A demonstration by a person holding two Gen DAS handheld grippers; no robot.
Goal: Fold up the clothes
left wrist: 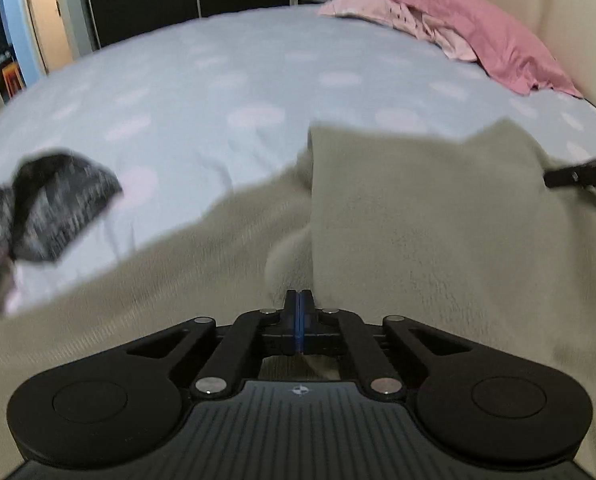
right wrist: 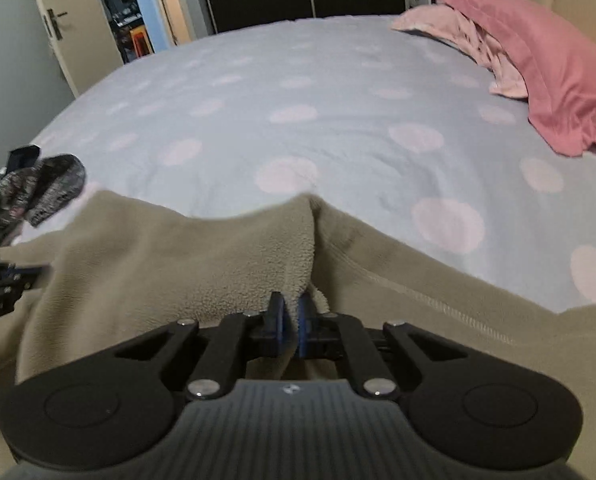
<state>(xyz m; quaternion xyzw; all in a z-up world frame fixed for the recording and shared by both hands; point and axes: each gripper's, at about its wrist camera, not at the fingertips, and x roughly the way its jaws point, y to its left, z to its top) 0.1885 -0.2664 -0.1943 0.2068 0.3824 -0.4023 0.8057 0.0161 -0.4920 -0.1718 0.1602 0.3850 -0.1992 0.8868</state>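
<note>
Left claw (left wrist: 299, 300) fully closed, pads together at the beige fleece garment (left wrist: 417, 208). Right claw (right wrist: 288, 312) pinches a fleece fold on the bed (right wrist: 298, 92).

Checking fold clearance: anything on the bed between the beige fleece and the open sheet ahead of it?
Nothing visible. The bedsheet ahead of the beige fleece is bare. The dark patterned garment lies off to the left, the pink pillow far right. Both grippers, left gripper and right gripper, are shut on fleece.
</note>
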